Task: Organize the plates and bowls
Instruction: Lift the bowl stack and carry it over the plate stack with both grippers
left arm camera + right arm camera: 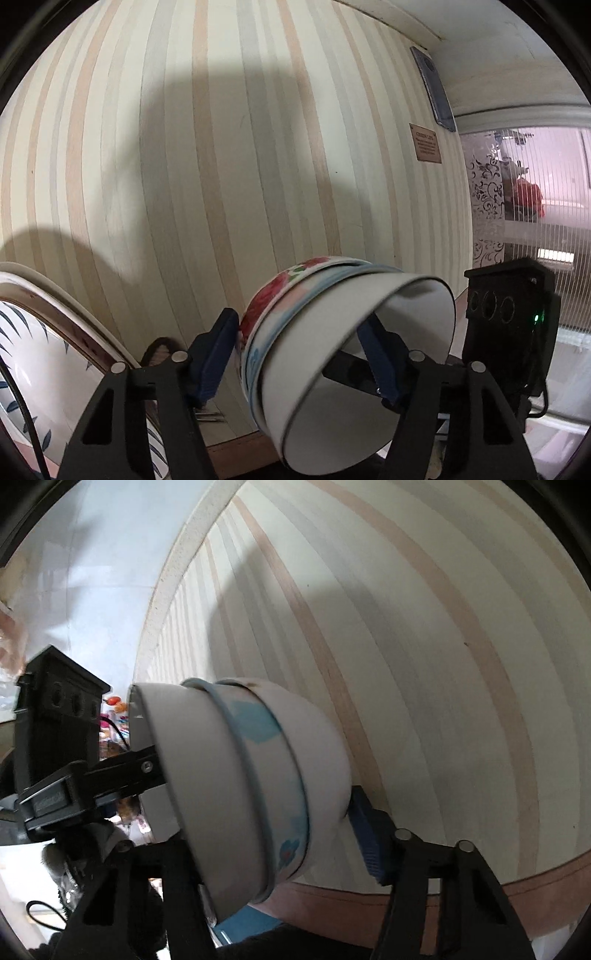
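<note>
Bowls point(332, 332), nested, are clamped between both the left gripper point(299, 354) and right gripper point(258, 830); next, lower them level.

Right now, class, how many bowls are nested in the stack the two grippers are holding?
3 show: the plain white bowl innermost, the blue-patterned bowl in the middle, the red-flowered bowl outermost. Any further bowl inside would be hidden.
</note>
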A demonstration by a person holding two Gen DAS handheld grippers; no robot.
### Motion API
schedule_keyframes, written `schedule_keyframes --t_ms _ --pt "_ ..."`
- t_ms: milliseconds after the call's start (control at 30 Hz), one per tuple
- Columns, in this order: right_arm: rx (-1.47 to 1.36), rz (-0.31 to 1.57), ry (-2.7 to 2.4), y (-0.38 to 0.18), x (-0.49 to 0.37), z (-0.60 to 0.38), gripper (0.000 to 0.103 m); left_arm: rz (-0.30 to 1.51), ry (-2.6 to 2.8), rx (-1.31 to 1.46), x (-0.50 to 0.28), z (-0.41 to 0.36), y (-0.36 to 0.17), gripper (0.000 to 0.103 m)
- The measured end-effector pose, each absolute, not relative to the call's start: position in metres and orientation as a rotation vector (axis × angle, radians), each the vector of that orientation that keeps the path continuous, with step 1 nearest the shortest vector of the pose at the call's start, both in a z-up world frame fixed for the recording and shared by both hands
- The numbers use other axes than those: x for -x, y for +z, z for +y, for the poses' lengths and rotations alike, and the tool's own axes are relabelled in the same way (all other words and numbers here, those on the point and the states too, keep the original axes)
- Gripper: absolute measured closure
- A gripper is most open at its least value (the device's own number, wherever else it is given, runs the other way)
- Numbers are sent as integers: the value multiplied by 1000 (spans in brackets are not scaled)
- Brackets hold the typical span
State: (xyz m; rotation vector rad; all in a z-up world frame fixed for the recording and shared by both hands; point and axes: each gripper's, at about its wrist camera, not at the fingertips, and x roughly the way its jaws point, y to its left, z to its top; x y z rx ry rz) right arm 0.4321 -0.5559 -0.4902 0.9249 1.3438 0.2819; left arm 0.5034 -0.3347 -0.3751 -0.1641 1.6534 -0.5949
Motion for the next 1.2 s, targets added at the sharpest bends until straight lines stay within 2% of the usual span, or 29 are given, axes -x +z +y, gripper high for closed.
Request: schedule_keyframes --t_ms 700,900,1200 --pt "-834 1320 298 -449 -444 -541 42 1572 -532 192 -497 -322 -355 39" --pt "-800 1324 340 -425 -456 -521 42 1536 -492 246 -495 -295 -334 39" --pt "-691 1360 486 -383 -485 -447 42 1473 -339 371 -482 -210 -312 39"
